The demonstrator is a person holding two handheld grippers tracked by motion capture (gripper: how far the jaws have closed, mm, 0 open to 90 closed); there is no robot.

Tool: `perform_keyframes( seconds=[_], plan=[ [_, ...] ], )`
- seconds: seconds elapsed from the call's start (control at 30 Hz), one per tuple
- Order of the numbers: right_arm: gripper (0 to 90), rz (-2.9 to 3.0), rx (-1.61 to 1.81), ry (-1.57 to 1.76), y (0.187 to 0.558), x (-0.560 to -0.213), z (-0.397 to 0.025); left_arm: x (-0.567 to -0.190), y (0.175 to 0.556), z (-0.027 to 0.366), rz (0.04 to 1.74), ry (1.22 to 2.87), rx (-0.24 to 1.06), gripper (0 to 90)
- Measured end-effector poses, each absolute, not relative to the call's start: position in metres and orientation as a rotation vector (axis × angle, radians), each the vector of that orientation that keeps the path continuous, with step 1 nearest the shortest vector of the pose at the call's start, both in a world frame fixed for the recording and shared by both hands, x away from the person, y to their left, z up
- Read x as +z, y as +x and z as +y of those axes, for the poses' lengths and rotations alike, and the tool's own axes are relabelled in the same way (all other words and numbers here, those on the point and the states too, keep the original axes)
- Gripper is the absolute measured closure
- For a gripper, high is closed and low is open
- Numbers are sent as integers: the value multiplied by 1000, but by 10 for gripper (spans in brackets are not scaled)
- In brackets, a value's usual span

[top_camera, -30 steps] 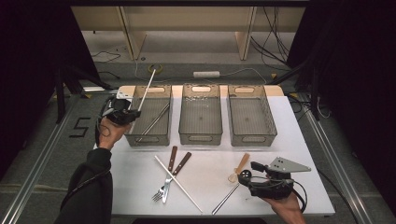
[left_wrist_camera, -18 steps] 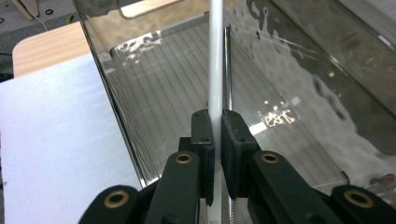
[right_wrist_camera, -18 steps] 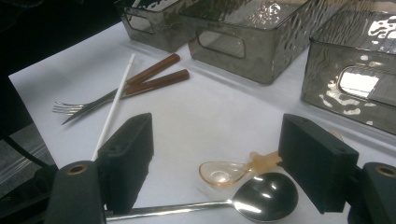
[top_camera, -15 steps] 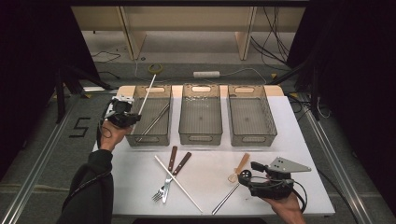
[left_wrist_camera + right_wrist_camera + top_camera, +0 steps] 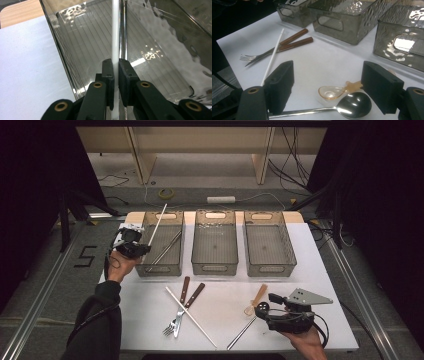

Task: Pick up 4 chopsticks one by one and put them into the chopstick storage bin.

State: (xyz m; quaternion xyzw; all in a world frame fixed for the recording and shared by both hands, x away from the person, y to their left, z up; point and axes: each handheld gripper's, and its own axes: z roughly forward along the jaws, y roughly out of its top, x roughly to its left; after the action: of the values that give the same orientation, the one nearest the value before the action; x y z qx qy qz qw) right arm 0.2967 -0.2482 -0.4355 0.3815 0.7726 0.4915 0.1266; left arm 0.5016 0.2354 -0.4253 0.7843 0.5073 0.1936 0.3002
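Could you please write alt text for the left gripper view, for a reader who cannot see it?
The left gripper has its two black fingers shut on a white chopstick that runs straight up the picture, over a clear ribbed bin. A metal chopstick lies in the bin beside it, and the white table lies to the left.
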Motion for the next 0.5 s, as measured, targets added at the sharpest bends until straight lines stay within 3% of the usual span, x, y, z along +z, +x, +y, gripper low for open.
perform_keyframes(
  seconds=[0.33,0.5],
  plan=[
    [276,2250,1431,1111,297,-436,-248,-423,499,238,1370,2050,502,758],
    [276,2248,1431,1111,297,-435,-249,-412,488,233,1305,2057,467,641]
  ],
)
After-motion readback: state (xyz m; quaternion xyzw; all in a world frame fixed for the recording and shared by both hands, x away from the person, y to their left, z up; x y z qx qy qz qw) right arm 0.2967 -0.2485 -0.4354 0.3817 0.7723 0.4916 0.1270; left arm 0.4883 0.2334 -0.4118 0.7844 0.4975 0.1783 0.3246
